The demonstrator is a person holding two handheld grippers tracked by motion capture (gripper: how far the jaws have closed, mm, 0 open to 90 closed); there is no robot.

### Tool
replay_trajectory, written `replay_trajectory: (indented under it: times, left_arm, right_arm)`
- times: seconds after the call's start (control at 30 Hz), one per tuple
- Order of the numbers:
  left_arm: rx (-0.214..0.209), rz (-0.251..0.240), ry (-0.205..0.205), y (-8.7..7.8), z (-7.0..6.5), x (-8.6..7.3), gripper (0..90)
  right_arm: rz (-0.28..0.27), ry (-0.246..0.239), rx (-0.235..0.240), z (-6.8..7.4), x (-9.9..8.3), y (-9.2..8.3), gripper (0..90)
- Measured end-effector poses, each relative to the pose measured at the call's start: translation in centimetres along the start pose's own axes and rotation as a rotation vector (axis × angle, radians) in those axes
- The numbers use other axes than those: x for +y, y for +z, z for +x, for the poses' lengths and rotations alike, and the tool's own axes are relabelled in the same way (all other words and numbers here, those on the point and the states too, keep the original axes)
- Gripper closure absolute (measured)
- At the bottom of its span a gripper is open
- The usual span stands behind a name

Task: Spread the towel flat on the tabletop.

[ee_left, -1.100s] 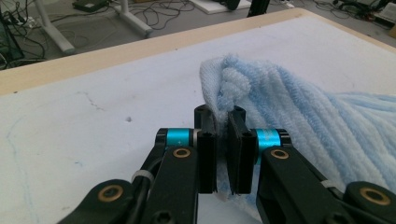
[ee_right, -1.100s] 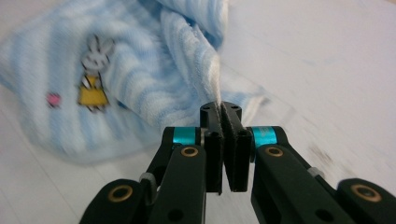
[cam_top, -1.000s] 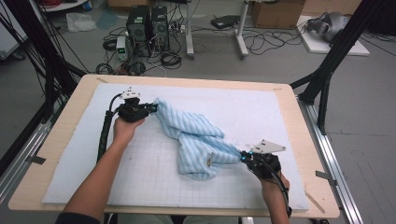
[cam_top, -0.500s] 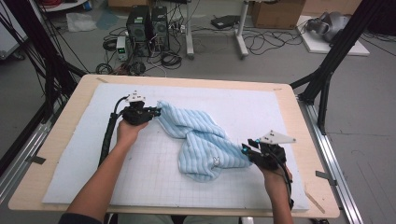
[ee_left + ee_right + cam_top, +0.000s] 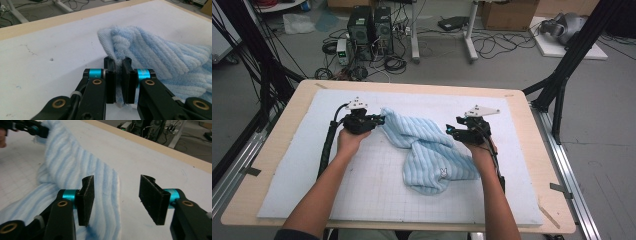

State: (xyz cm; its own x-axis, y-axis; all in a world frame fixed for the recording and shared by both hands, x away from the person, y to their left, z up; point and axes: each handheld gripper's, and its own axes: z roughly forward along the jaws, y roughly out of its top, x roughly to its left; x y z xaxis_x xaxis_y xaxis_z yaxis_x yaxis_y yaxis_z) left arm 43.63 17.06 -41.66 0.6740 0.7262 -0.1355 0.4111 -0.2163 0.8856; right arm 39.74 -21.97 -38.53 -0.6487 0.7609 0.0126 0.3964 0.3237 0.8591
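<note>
- A soft, fluffy towel with light blue and white stripes lies bunched and twisted in the middle of a white foam mat with a faint grid.
- The mat covers a pale wooden table.
- The left gripper pinches one corner of the towel at the far left end. In the left gripper view its two black jaws are squeezed tight on the fluffy edge.
- The person's left hand holds that gripper just above the mat.
- The right gripper is at the towel's right side, near its far edge. Its jaws have just been opening and now stand apart.
- In the right gripper view one jaw is over the towel's edge and the other is over bare mat. Nothing is pinched between them.
- The towel's near end, with a small picture on it, rests flat on the mat.
</note>
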Motion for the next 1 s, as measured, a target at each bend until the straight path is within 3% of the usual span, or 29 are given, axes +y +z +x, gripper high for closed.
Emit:
replay_trajectory:
  times: [0.17, 0.2, 0.27, 0.47, 0.7, 0.83, 1.0]
  left_arm:
    - [-0.006, 0.009, -0.001, 0.0, -0.1, 0.0, 83.2]
    - [-0.006, 0.008, -0.003, 0.0, -0.2, 0.0, 83.2]
    - [-0.008, 0.009, 0.0, -0.1, -0.2, 0.0, 83.2]
    - [0.006, 0.012, -0.002, -0.3, -0.2, -0.8, 83.2]
    - [0.002, 0.017, -0.004, -0.6, -0.2, -1.1, 83.2]
    - [-0.003, 0.02, -0.01, -0.6, -0.2, -1.3, 83.2]
    - [-0.009, 0.028, -0.008, -0.6, -0.2, -1.3, 83.2]
  right_arm:
    - [0.072, -0.029, -0.017, -1.1, 0.8, 3.8, 40.5]
    - [0.072, -0.029, -0.017, -1.1, 0.8, 3.8, 40.5]
    - [0.079, -0.019, 0.004, -1.3, 0.9, 5.1, 41.8]
    - [0.092, -0.042, 0.038, -1.2, 1.1, 6.8, 48.8]
    - [0.137, 0.033, 0.067, -1.8, 0.6, 8.7, 49.7]
    - [0.137, 0.003, 0.074, -1.2, 1.9, 9.7, 49.6]
    - [0.213, -0.01, 0.075, -0.5, 2.6, 12.1, 49.6]
